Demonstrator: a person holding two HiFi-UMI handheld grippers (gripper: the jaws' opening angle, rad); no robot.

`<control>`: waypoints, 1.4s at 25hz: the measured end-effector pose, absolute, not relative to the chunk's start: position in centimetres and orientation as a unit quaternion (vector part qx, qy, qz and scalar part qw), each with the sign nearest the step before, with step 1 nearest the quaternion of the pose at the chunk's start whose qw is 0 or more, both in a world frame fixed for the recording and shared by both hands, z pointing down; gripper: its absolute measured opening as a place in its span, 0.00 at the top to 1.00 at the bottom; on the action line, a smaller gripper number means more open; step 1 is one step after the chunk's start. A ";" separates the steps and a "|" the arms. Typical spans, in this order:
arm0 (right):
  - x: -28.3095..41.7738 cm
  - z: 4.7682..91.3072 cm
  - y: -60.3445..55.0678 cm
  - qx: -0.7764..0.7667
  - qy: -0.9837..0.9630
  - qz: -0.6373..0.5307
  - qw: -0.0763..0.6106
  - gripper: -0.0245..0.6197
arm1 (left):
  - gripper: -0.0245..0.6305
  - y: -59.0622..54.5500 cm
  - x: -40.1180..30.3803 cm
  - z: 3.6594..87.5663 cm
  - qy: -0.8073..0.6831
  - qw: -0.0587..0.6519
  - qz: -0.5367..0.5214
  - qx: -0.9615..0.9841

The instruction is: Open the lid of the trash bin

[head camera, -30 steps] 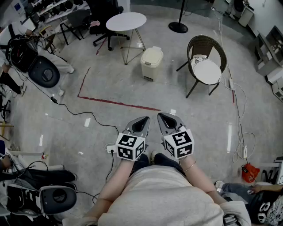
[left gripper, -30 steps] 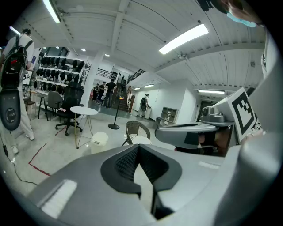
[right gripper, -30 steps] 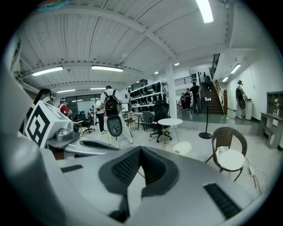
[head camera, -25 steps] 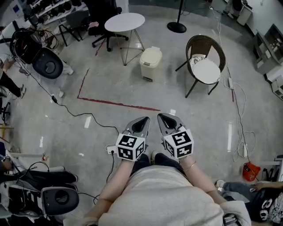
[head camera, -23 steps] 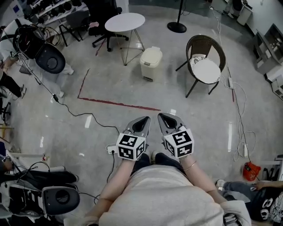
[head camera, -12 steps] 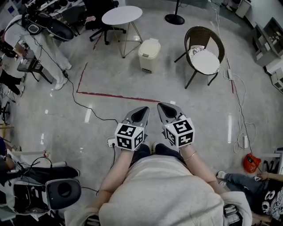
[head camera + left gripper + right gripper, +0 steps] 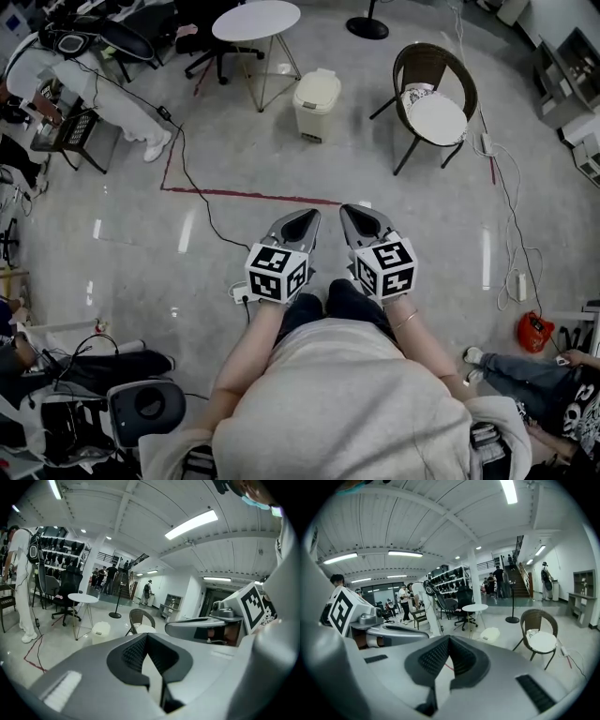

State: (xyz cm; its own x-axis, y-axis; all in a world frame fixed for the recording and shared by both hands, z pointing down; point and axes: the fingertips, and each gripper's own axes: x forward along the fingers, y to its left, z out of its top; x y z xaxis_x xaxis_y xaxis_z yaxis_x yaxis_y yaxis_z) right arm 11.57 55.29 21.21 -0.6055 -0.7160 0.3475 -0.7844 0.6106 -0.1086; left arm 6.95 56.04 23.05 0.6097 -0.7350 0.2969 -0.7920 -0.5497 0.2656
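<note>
Trash bin (image 7: 316, 103), cream-coloured with its lid down, stands on the grey floor (image 7: 281, 159), well ahead of the person holding the tools. Seen from that person's side, a round white table (image 7: 256, 21) on thin legs stands just left of the bin and a little beyond it. To the bin's right, across a gap of open floor, is a wicker chair (image 7: 433, 94) with a white seat. A red tape line (image 7: 248, 195) runs across the floor between the bin and the grippers, then turns a corner on the bin's left and heads up towards the table. A black cable (image 7: 202, 202) crosses that line left of the bin. The floor from the bin's front face down to the tape lies open. The left gripper (image 7: 302, 217) and right gripper (image 7: 361, 212) hang side by side, well short of the bin and pointed towards it. Each is clenched, jaws pressed together on nothing.
</note>
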 end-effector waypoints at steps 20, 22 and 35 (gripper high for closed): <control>10.5 23.1 37.4 0.399 -0.898 0.126 0.136 0.97 | 0.97 39.5 5.8 25.9 -0.447 0.215 0.079 0.864; 10.6 22.7 34.2 0.392 -0.902 0.120 0.138 0.97 | 0.97 36.5 6.1 25.6 -0.450 0.210 0.077 0.864; 9.2 25.1 20.9 0.346 -0.912 0.142 0.170 0.97 | 0.97 22.4 4.9 27.2 -0.482 0.250 0.079 0.836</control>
